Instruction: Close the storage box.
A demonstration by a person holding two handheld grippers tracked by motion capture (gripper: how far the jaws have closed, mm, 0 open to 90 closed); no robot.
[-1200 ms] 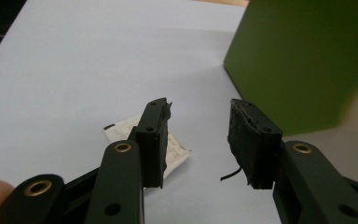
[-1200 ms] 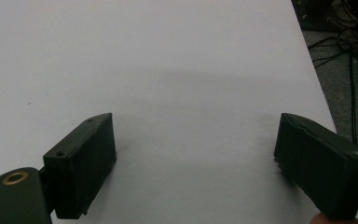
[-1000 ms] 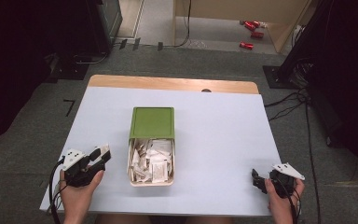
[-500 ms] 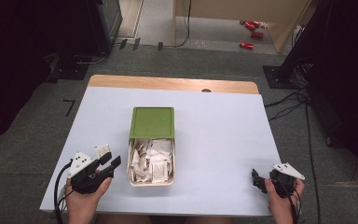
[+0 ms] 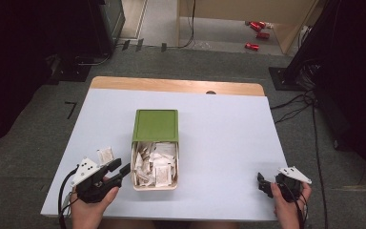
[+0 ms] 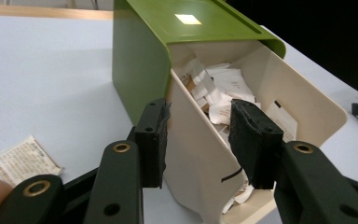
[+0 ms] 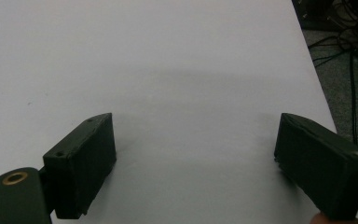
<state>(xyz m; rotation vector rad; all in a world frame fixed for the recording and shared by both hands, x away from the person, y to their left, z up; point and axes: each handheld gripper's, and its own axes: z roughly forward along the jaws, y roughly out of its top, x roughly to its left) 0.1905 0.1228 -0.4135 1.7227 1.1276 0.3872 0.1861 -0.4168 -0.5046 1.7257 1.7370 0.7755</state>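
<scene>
A pale blue surface (image 5: 228, 138) with a wooden strip along its far edge stands on grey carpet. Near its middle sits a cream box (image 5: 155, 183) with a green lid (image 5: 155, 125) covering its far half; the open near half holds a heap of small white sachets (image 5: 158, 162). One more sachet, the loose sachet (image 5: 105, 155), lies flat on the surface just left of the box, near the left tool.

The left tool (image 5: 119, 171), held in a hand at the near left corner, points at the near left corner of the box. In the left gripper view the left tool's (image 6: 200, 140) jaws stand partly apart and straddle the box's near side wall, one pad outside it and one over the sachets inside; whether the pads press on the wall cannot be told. The loose sachet (image 6: 16, 161) shows at the lower left of that view.

The right tool (image 5: 263, 183) rests in a hand at the near right corner, well apart from the box. In the right gripper view the right tool (image 7: 196, 161) has its jaws wide open over bare surface, with nothing between them.

Beyond the surface the room is dark at both sides. Black cables (image 5: 295, 102) run over the carpet at the right, and red objects (image 5: 257, 33) lie on the floor at the far right beside light wooden furniture.
</scene>
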